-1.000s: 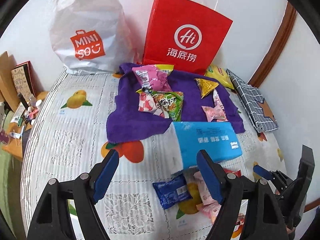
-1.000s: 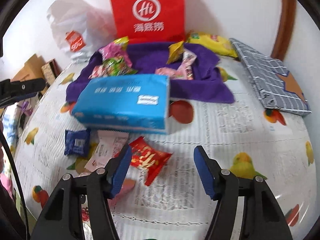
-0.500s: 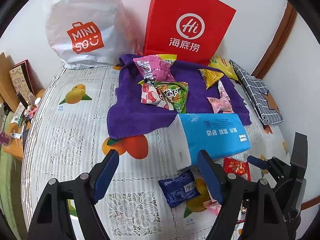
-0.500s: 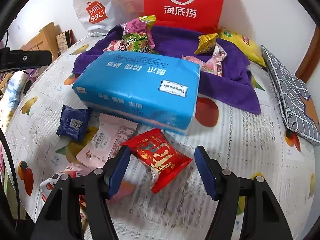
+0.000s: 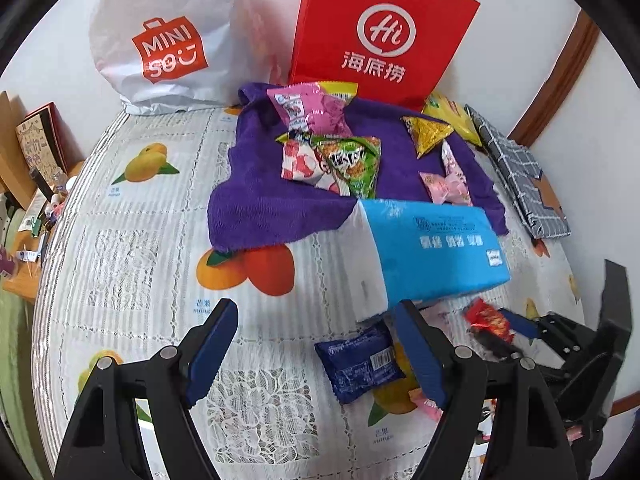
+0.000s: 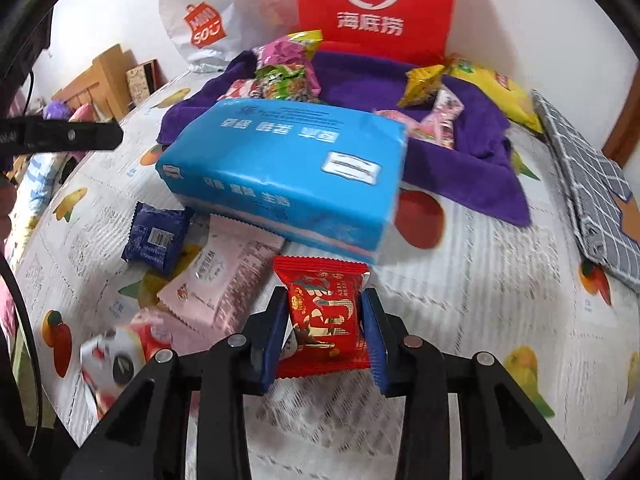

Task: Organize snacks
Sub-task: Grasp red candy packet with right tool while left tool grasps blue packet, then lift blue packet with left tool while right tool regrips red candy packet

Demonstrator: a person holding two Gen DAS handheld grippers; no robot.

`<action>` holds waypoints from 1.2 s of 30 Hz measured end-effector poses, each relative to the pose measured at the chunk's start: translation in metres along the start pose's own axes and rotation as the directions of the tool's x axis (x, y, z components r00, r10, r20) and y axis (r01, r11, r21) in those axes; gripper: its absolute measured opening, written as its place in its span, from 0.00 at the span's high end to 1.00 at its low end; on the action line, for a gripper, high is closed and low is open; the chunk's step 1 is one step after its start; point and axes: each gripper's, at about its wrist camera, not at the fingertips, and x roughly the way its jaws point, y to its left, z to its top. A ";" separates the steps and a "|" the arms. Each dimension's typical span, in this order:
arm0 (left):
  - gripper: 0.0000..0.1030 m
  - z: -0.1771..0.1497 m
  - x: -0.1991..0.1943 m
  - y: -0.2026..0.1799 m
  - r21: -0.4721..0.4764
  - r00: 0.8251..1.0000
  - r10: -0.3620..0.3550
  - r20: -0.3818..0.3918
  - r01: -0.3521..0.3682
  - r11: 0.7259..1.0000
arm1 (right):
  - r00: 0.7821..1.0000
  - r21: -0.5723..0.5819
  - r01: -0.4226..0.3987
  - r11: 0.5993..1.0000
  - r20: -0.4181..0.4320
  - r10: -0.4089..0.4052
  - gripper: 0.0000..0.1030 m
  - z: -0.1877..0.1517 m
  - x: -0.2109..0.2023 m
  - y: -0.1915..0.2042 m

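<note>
Red snack packet [image 6: 324,316]: near edge of the table [image 6: 500,320], just in front of the blue tissue pack [image 6: 288,172].
Right hand-held gripper [image 6: 325,342]: jaws closing, pinching the packet's two sides.
Left hand-held gripper [image 5: 316,356]: spread, empty.
Handling: likely light, crinkly, slippery film; grip across the padded middle.

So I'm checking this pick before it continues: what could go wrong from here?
1. The right gripper is closing on the puffy red foil snack packet; the slick wrapper could slip out or get crushed.
2. The blue plastic tissue pack lies just behind it; lifting forward might bump it.
</note>
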 end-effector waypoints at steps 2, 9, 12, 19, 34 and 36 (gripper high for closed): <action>0.23 -0.004 0.005 -0.001 0.004 1.000 0.007 -0.012 -0.007 1.000 | 1.000 0.030 0.024 0.999 0.013 -0.025 0.64 -0.007 -0.009 -0.009; 0.23 -0.020 0.032 -0.004 -0.012 0.996 0.010 -0.084 -0.011 1.000 | 0.983 0.191 0.174 0.966 0.021 -0.182 0.64 -0.027 -0.017 -0.049; 0.25 -0.028 0.044 -0.009 -0.016 0.993 0.002 -0.117 -0.004 1.000 | 0.977 0.274 0.195 0.942 0.027 -0.210 0.64 -0.034 -0.012 -0.066; 0.23 -0.036 0.053 -0.022 -0.041 0.994 -0.003 -0.111 -0.001 0.999 | 0.974 0.346 0.183 0.920 0.067 -0.218 0.62 -0.033 -0.005 -0.077; 0.59 -0.040 0.053 -0.038 0.077 0.988 0.153 -0.038 -0.150 0.986 | 0.973 0.298 0.184 0.937 0.081 -0.217 0.60 -0.030 0.006 -0.066; 0.60 -0.041 0.051 -0.030 0.052 0.988 0.152 -0.029 -0.150 0.987 | 0.974 0.290 0.178 0.940 0.086 -0.211 0.60 -0.027 0.008 -0.062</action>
